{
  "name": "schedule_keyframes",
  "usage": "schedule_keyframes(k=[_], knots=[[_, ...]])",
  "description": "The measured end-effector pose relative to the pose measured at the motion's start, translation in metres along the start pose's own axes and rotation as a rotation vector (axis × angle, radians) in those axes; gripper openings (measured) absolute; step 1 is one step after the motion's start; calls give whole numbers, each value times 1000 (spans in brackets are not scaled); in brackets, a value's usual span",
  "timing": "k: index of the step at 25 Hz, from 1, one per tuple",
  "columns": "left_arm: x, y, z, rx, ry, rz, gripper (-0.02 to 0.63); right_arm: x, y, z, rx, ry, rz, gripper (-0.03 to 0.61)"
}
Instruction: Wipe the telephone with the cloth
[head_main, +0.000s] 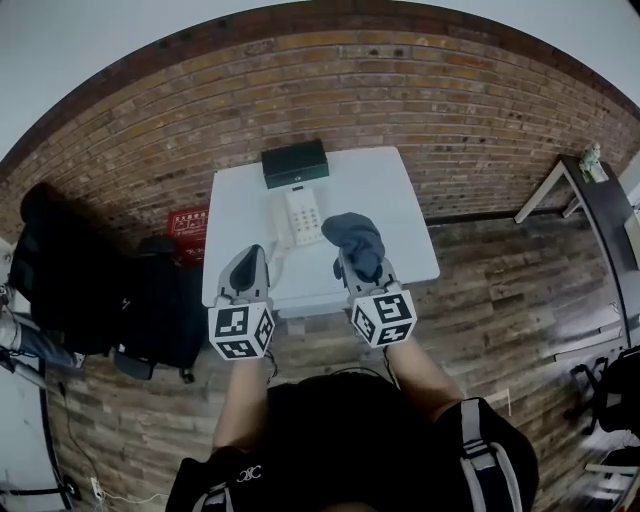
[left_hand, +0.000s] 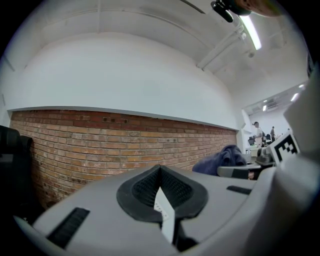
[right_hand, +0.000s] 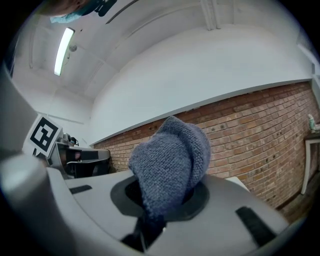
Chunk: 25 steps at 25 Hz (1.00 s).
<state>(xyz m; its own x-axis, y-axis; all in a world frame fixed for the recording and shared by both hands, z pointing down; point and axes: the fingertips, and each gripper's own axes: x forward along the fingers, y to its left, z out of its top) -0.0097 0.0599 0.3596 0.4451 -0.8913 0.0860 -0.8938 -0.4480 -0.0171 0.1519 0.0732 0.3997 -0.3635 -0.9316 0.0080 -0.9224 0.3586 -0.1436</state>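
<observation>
We hold a gripper in each hand over the near edge of the white table, and the telephone lies flat on that table, ahead of us. The right gripper sits just to the right of the telephone, at its near corner. Its jaws are clamped on the blue-grey knitted cloth. In the right gripper view the cloth bulges up out of the pinched jaws of the right gripper in a rounded wad. From the head view the wad sits right beside the telephone's right edge, and we cannot tell whether the two touch. The left gripper hangs to the near left of the telephone, clear of it. In its own view the left gripper has its tips together and nothing between them. A black box stands just beyond the telephone's far end.
</observation>
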Motion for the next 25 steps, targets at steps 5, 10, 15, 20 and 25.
schedule_keyframes(k=[5, 10, 15, 20, 25], knots=[[13, -7, -9, -3, 24, 51, -5, 18, -18, -6, 18, 30, 53, 37], [24, 11, -17, -15, 41, 94, -5, 42, -18, -12, 5, 46, 87, 37], [48, 34, -32, -29, 59, 95, -5, 76, -16, -21, -25, 70, 118, 37], [85, 69, -35, -59, 58, 62, -5, 123, -12, -22, -54, 82, 147, 37], [115, 108, -30, -73, 62, 32, -5, 174, 0, -18, -84, 100, 164, 35]])
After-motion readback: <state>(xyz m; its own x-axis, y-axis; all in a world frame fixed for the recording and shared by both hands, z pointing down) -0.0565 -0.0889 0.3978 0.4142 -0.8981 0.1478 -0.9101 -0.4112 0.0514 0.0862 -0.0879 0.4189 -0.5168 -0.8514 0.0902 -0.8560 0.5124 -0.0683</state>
